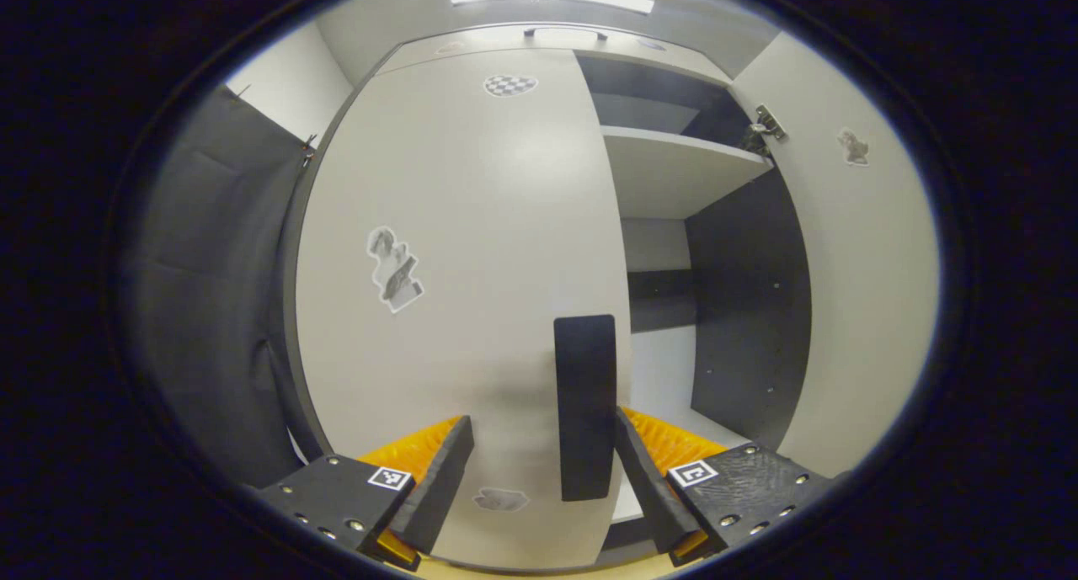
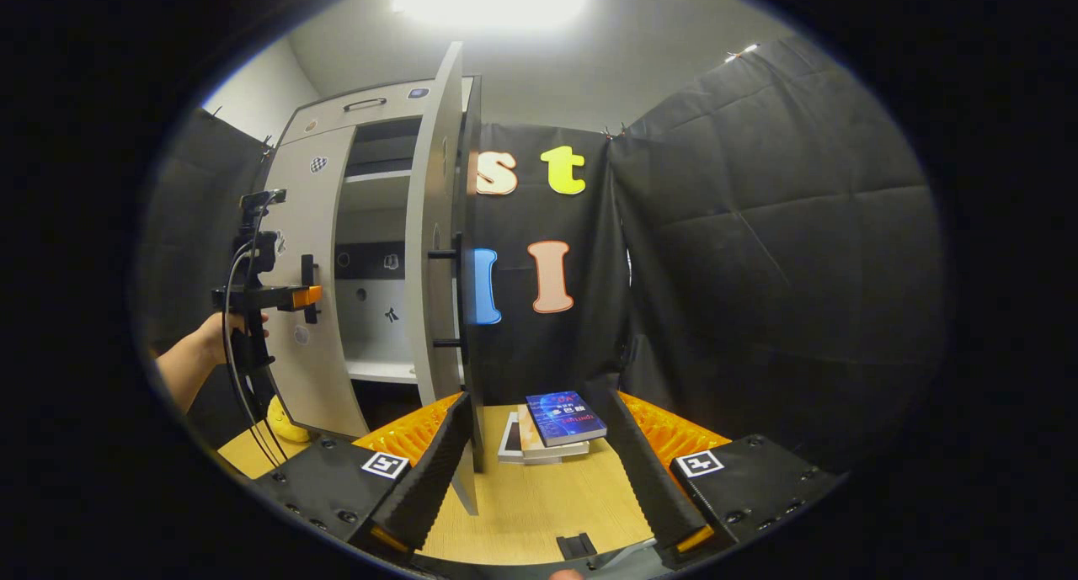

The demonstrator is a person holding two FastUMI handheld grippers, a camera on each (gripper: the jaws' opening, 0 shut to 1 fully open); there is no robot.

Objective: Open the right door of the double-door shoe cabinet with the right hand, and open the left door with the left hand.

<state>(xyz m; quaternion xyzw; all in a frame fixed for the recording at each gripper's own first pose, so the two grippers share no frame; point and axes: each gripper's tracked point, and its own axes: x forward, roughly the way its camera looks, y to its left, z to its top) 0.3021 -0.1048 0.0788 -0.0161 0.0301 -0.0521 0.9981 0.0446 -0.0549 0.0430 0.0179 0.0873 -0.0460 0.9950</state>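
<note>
Step in hand, as I judge it: right door is done, left door is next, w/ the left hand-held gripper lined up on its handle.

Left gripper view, far left: black cloth wall, then the left door (image 1: 455,252), shut or nearly so, flat across the view. A few stickers on it, incl. a checkered one (image 1: 509,84) near the top. Its handle (image 1: 585,407), a dark upright bar, sits by the door's right edge. The left hand-held gripper (image 1: 543,470) is spread wide; the handle stands between the fingers, close to the right one, can't tell if touching. Neither finger pinches it yet. Right of the handle: the cabinet's open half w/ a shelf (image 1: 674,172), dark inner wall, and the right door (image 1: 867,294) swung out, hinge (image 1: 768,124) near its top.

Right gripper view, left to right: a hand (image 2: 221,332) holds the left hand-held gripper at the left door's handle. Next comes the open cabinet, then the right door edge-on, well open. The right hand-held gripper (image 2: 539,475) is spread, holding nothing, near the door's lower edge. Books (image 2: 552,428) lie on the bench (image 2: 539,504) beyond.

Next move prob. calls for closing the left fingers on the handle, then pulling back and swinging out to the left along the hinge arc.
</note>
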